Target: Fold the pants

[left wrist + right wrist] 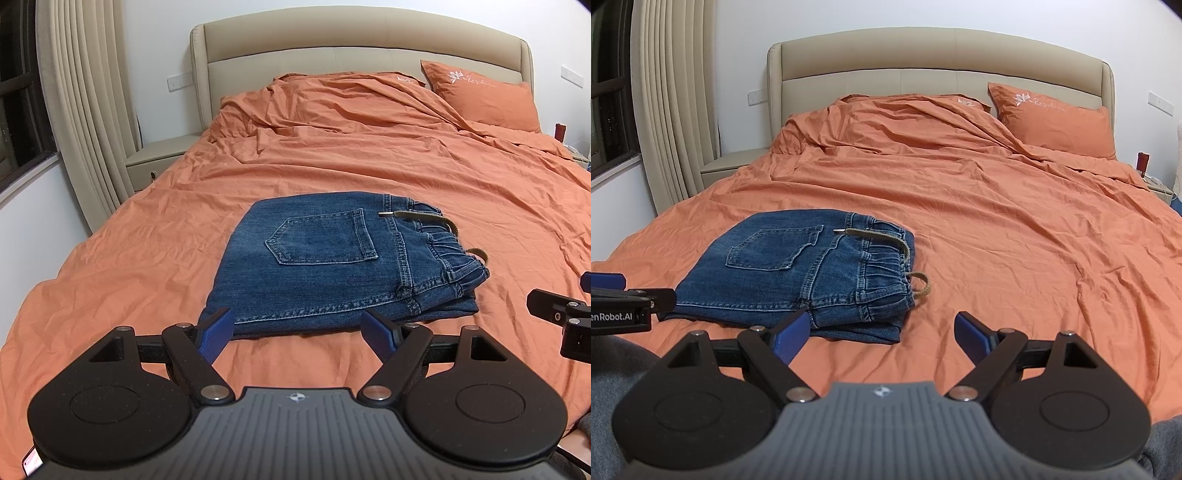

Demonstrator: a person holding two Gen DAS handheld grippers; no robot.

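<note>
Blue denim pants (332, 266) lie folded into a compact stack on the orange bed cover, back pocket up, elastic waistband and a brown drawstring (436, 218) at the right. They also show in the right wrist view (798, 277). My left gripper (297, 328) is open and empty, hovering just in front of the stack's near edge. My right gripper (882, 332) is open and empty, in front of the stack's right corner. The right gripper shows at the left wrist view's right edge (561, 317); the left gripper shows at the right wrist view's left edge (624, 302).
The orange bed cover (369, 155) is wrinkled, with an orange pillow (480, 96) against the beige headboard (351, 40). A nightstand (159, 158) and curtain (85, 92) stand at the left. A small red object (1143, 160) sits on the right nightstand.
</note>
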